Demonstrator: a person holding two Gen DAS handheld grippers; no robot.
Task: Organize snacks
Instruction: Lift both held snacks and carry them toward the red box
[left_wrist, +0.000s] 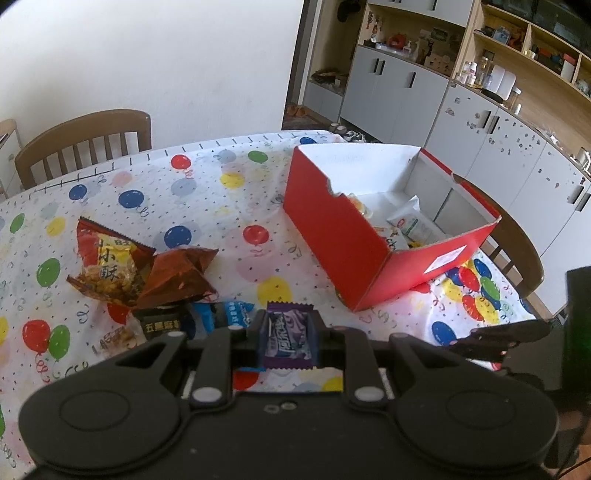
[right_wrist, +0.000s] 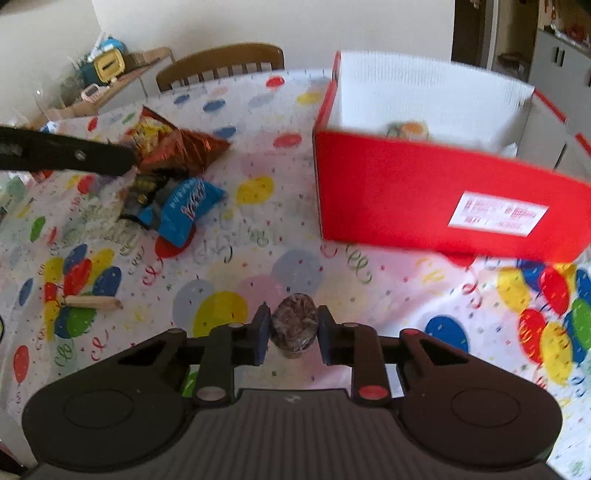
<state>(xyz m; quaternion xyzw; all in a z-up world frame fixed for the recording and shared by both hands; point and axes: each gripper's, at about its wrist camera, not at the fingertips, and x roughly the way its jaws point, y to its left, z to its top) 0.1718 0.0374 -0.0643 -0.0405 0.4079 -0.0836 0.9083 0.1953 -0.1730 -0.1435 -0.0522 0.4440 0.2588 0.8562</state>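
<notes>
Two jaws clamped on snacks: purple candy (left_wrist: 289, 339), brown sweet (right_wrist: 293, 329), above balloon-print tablecloth (left_wrist: 236, 221).

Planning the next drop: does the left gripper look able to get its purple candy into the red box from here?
Probably yes: the left gripper grips the purple candy, the red box is open-topped, and only bare tablecloth lies between.

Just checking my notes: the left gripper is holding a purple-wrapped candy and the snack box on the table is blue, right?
Not quite. The left gripper does hold the purple-wrapped candy, but the snack box is red, not blue. The left wrist view shows its red walls and white inside; the right wrist view shows the same.
</notes>
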